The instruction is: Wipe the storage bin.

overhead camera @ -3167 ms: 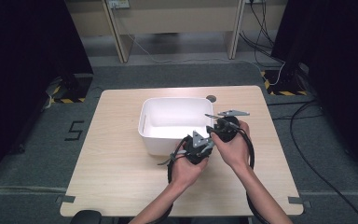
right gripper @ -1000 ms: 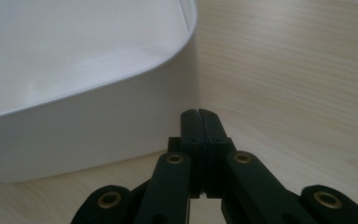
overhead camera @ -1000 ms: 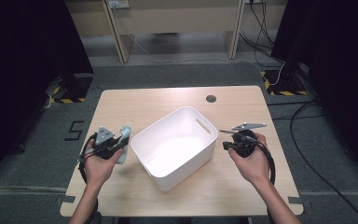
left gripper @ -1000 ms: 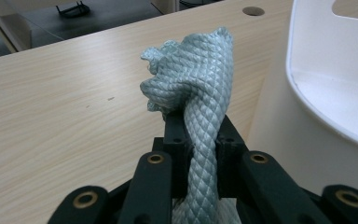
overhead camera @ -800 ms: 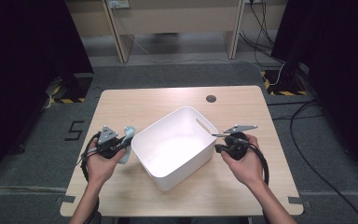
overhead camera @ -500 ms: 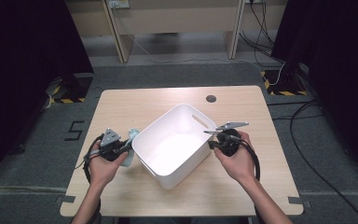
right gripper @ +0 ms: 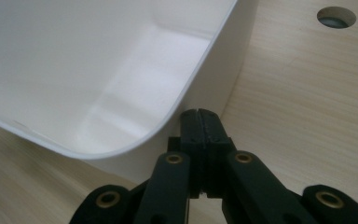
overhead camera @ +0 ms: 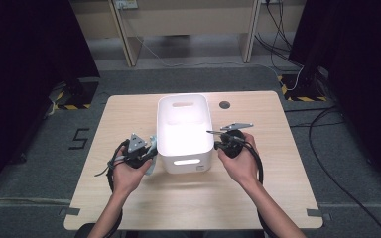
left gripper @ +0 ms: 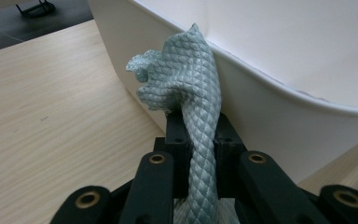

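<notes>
Your hands squared the white tub point(overhead camera: 184, 130) to the worktop's far edge; left gripper point(left gripper: 198, 140) clamped the cloth point(left gripper: 186, 79), right gripper point(right gripper: 199, 122) was closed empty by its rim.

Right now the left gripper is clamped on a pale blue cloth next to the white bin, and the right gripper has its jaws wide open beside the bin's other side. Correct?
Not quite. The right gripper is shut with nothing between its jaws, as the right gripper view shows. The rest holds: the left gripper is clamped on the pale blue cloth next to the white bin.
</notes>
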A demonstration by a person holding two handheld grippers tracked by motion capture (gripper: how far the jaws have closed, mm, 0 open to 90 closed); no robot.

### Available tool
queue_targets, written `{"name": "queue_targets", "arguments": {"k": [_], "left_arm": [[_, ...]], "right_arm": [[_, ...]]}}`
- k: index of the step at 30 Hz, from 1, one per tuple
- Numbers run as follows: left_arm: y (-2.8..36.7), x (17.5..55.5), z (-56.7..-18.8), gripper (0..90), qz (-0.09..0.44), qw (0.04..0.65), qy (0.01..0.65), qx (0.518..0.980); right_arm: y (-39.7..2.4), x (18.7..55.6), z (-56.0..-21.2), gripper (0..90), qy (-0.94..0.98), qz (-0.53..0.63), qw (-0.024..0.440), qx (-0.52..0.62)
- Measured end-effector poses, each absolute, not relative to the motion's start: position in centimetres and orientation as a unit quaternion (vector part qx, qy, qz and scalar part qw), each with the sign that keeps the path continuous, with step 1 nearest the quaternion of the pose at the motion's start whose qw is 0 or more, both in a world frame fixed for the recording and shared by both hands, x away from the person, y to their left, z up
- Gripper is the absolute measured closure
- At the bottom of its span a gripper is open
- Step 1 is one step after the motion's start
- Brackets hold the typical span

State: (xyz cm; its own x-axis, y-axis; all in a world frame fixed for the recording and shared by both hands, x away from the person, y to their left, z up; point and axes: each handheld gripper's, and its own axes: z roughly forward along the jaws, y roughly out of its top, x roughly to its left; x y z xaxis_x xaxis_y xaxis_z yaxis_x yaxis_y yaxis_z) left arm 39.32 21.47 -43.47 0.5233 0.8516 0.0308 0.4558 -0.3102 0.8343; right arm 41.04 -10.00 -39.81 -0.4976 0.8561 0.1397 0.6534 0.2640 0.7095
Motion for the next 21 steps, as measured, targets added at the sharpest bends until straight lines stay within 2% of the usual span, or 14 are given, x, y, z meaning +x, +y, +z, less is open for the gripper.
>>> {"name": "queue_targets", "arguments": {"k": [6,10,14,21], "left_arm": [[22.4,39.6,-43.5,79.7,0.250,0.407,0.431,0.766],[22.9,38.4,-43.3,79.3,0.263,0.409,0.424,0.764],[23.2,36.1,-43.4,79.2,0.278,0.412,0.415,0.761],[22.7,32.8,-43.1,79.4,0.275,0.454,0.391,0.752]], "right_arm": [[-9.0,40.0,-40.0,89.5,0.799,0.359,0.132,0.464],[-9.7,40.2,-39.2,84.0,0.786,0.377,0.134,0.472],[-10.4,40.1,-37.6,71.9,0.750,0.422,0.150,0.486],[-9.3,40.3,-37.4,66.1,0.743,0.436,0.153,0.485]]}}
